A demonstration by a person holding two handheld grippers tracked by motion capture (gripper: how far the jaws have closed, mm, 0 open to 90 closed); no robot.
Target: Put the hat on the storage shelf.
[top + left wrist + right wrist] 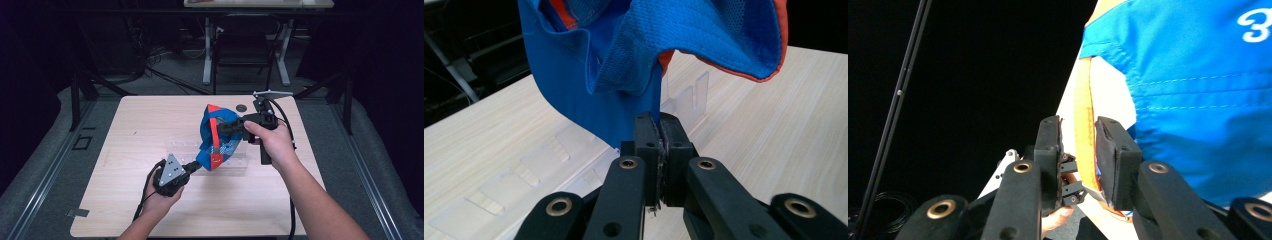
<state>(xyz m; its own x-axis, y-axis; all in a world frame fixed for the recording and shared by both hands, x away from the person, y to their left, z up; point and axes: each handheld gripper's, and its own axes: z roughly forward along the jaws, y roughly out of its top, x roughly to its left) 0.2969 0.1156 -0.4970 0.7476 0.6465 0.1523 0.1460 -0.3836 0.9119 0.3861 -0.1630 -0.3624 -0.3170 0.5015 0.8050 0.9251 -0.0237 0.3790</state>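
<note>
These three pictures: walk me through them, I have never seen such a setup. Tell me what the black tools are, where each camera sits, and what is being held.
A person at a wooden table holds a hand-operated two-jaw gripper in each hand. The high view looks down from above. The other two come from cameras riding on each gripper, looking along its black jaws. The left gripper is clamped shut on a blue strip of a blue and orange cap, held above the table. The right gripper has its jaws around the cap's orange edge, with gaps visible. A clear plastic divider tray lies beneath.
</note>
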